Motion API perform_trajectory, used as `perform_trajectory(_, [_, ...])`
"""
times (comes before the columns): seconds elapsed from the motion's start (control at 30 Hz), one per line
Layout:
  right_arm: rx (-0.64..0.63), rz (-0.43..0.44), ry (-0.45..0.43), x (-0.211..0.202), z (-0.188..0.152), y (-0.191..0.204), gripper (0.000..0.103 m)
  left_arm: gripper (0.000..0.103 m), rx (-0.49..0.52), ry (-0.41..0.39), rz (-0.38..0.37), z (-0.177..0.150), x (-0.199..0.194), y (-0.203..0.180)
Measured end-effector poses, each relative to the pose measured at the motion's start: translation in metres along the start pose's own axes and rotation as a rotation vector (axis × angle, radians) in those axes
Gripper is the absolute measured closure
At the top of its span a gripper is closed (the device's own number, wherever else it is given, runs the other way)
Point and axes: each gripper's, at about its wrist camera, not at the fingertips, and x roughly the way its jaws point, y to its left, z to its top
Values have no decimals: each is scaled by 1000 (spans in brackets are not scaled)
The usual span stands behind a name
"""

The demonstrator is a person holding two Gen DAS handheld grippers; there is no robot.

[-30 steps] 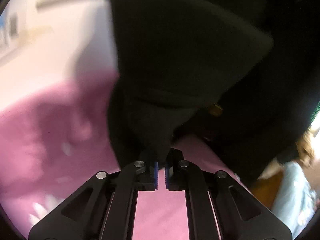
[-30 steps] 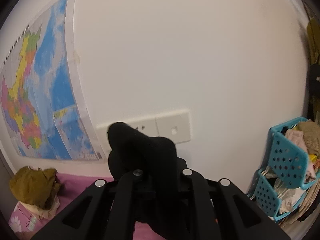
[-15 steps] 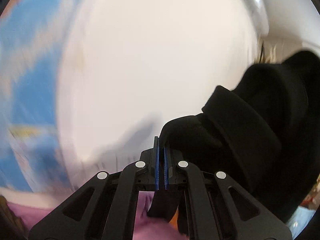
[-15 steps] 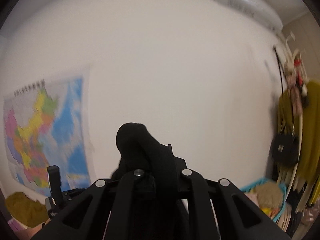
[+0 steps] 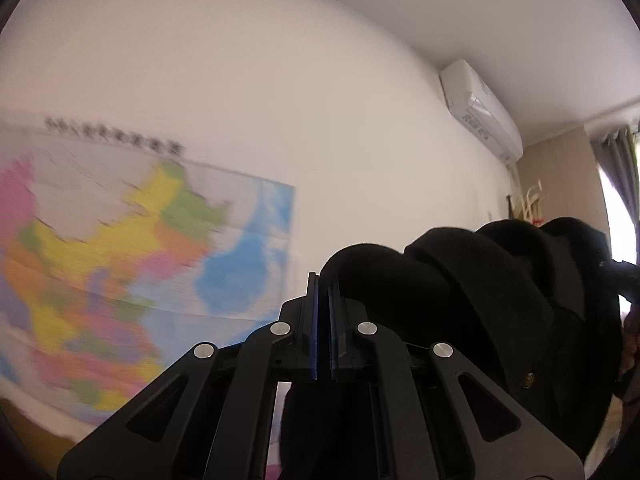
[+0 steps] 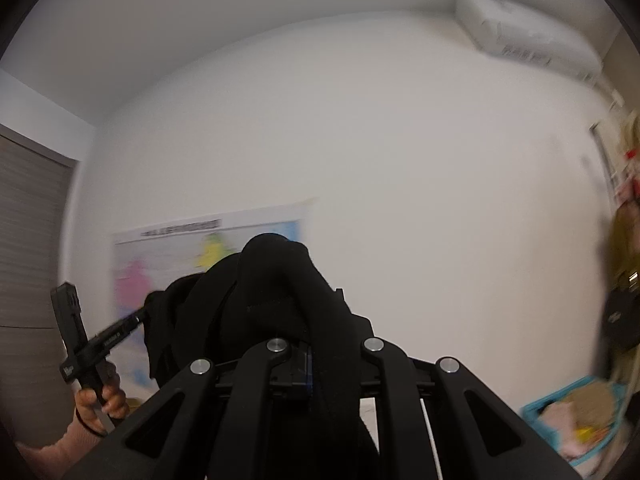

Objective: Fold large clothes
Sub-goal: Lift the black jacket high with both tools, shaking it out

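Note:
A large black garment [image 5: 500, 300] hangs in the air between my two grippers. My left gripper [image 5: 323, 320] is shut on one edge of it, and the cloth bunches to its right and hangs below. My right gripper [image 6: 316, 356] is shut on another part of the black garment [image 6: 276, 280], which drapes over its fingers and hides the tips. The left gripper [image 6: 116, 336] and the hand holding it show at the left of the right wrist view. Both grippers are raised high and point at the white wall.
A colourful map [image 5: 120, 264] hangs on the white wall [image 6: 400, 180]. An air conditioner [image 5: 480, 108] sits near the ceiling. A blue basket [image 6: 576, 420] of clothes stands low at the right. A dark bag [image 6: 620, 316] and yellow clothing hang at the far right.
Both grippers have lifted the black garment up off the pink bed. The views have swung from the bed and lower wall up to the map, upper wall and ceiling.

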Motion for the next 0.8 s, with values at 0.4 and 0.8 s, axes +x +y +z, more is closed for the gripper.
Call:
perform_trajectory(0.4, [129,347,95,2,-68,38,95,102,154,-72,360,39,-181,3])
perform_trajectory(0.8, [334,140,773,179,-319,3,95,76,-220,992,-35,-266,-54,71])
